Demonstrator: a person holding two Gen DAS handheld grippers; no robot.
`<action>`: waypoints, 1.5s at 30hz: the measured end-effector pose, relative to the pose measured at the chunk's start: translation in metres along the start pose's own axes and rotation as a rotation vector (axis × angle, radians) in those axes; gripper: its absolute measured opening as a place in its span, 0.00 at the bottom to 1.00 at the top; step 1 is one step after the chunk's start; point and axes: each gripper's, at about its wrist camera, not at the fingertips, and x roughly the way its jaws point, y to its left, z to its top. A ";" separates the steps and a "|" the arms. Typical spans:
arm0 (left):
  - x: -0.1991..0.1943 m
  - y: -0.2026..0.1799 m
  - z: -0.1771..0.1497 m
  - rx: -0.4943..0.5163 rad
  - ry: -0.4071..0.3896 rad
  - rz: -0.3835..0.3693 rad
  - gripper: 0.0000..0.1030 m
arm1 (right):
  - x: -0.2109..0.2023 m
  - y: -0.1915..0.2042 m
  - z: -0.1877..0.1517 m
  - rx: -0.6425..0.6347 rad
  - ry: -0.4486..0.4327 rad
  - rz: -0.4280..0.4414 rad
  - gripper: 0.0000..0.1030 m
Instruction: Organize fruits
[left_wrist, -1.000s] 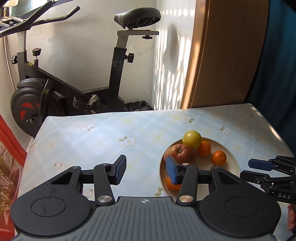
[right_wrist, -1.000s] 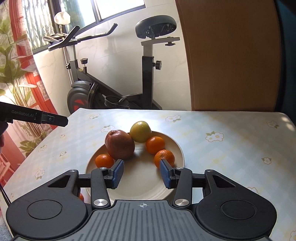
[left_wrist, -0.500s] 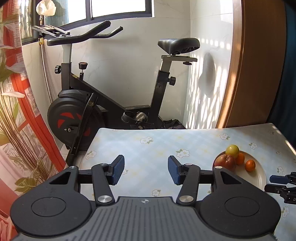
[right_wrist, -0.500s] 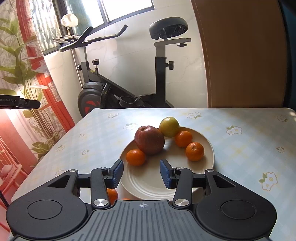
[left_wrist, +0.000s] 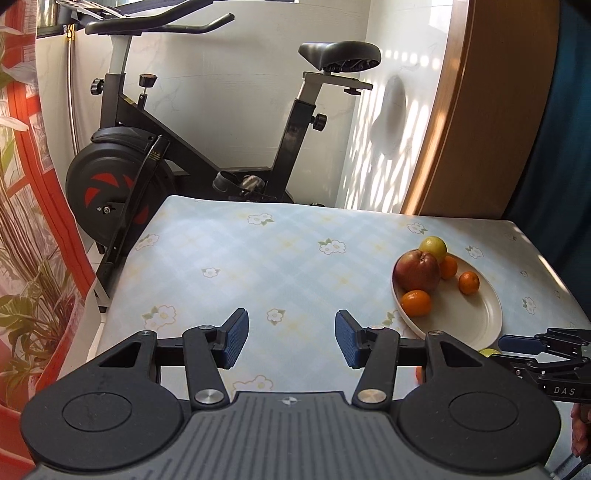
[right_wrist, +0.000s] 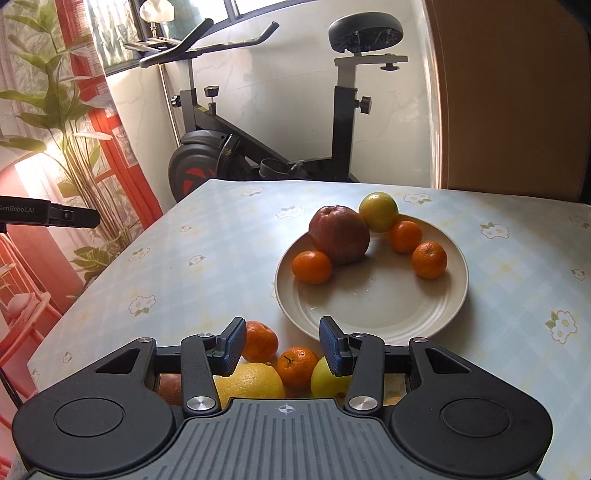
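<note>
Right wrist view showed the right gripper (right_wrist: 282, 345), half-open and empty, hanging nearer than the left over a loose mandarin (right_wrist: 296, 367) at six o'clock of the plate (right_wrist: 373, 314).

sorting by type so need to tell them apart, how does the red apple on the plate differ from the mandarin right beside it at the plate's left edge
The red apple is dark red with brownish patches; the mandarin is bright orange. The apple is clearly larger and taller than the mandarin. The apple lies farther back on the plate, while the mandarin is nearer its left rim. Both are round, whole fruit on the plate, apparently touching, and neither is held.
</note>
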 end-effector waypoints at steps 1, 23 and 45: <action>0.006 -0.006 -0.006 -0.001 0.023 -0.022 0.53 | 0.000 0.003 -0.002 -0.008 0.007 0.001 0.40; 0.056 -0.047 -0.056 -0.007 0.278 -0.186 0.53 | -0.003 0.018 -0.014 -0.060 0.043 0.027 0.42; 0.035 -0.044 -0.071 0.051 0.306 -0.212 0.54 | -0.017 0.043 -0.021 -0.110 0.076 0.082 0.42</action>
